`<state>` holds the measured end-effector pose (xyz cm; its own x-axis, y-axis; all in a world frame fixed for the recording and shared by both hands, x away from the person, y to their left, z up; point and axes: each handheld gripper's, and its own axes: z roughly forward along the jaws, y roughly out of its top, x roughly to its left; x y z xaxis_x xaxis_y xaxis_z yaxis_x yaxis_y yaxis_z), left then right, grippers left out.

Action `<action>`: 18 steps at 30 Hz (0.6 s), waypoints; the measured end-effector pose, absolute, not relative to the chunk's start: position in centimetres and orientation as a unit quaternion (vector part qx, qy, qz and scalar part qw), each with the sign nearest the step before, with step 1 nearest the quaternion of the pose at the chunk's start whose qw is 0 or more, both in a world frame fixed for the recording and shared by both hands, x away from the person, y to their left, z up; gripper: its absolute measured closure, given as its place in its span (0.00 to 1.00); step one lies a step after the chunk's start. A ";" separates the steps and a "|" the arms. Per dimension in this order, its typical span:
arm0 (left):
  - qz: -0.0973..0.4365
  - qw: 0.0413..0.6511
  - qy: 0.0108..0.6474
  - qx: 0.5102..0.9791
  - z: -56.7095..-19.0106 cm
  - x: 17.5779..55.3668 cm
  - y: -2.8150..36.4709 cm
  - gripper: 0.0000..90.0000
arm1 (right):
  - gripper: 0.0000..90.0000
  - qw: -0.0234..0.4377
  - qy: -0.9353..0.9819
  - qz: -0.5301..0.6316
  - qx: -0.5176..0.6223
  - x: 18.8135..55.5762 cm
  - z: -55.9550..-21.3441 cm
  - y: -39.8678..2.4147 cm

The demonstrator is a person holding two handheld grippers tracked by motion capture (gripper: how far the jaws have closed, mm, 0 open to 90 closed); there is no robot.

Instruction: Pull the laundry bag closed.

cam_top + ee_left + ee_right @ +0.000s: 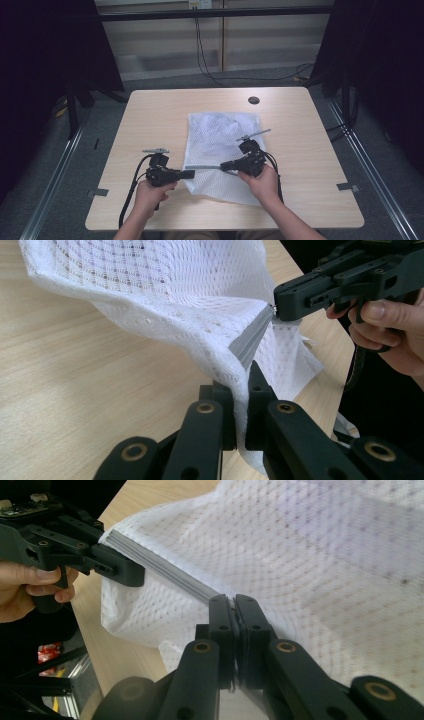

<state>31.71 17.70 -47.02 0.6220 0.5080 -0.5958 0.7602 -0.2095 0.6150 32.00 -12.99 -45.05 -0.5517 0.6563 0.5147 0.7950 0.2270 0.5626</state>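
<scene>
A white mesh bag [220, 140] lies flat on the light wooden table [150, 115], its near left edge lifted. A grey zipper strip [202, 167] runs taut between the two grippers. My left gripper [190, 174] is shut on the bag's fabric at the zipper's left end; in the left gripper view its jaws [241, 390] pinch the mesh [165, 290] just below the zipper [250, 337]. My right gripper [223, 165] is shut on the zipper's other end [165, 572], jaws [233, 602] together over the mesh [325, 555]. Each gripper view shows the opposite gripper [277, 302] [135, 575] held by a hand.
A round dark cable hole [254, 100] sits near the table's far edge. Black curtains hang left and right, cables [210, 75] trail on the floor behind, and metal rails [370, 165] run along both sides. Bare tabletop lies to the left and right of the bag.
</scene>
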 end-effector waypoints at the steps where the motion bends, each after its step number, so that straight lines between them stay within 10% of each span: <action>1: -0.134 0.473 0.414 0.766 -47.0 31.7 17.7 0.98 | 0.97 0.083 -0.778 -0.411 -0.468 32.0 -45.1 -13.1; 18: -0.133 0.475 0.412 0.766 -47.0 31.6 17.7 0.98 | 0.97 0.084 -0.775 -0.410 -0.474 32.0 -45.1 -14.1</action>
<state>31.59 17.74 -46.96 0.6249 0.5057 -0.5948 0.7578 -0.2098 0.6178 32.01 -14.12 -45.15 -0.5362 0.6657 0.5190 0.8036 0.2145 0.5551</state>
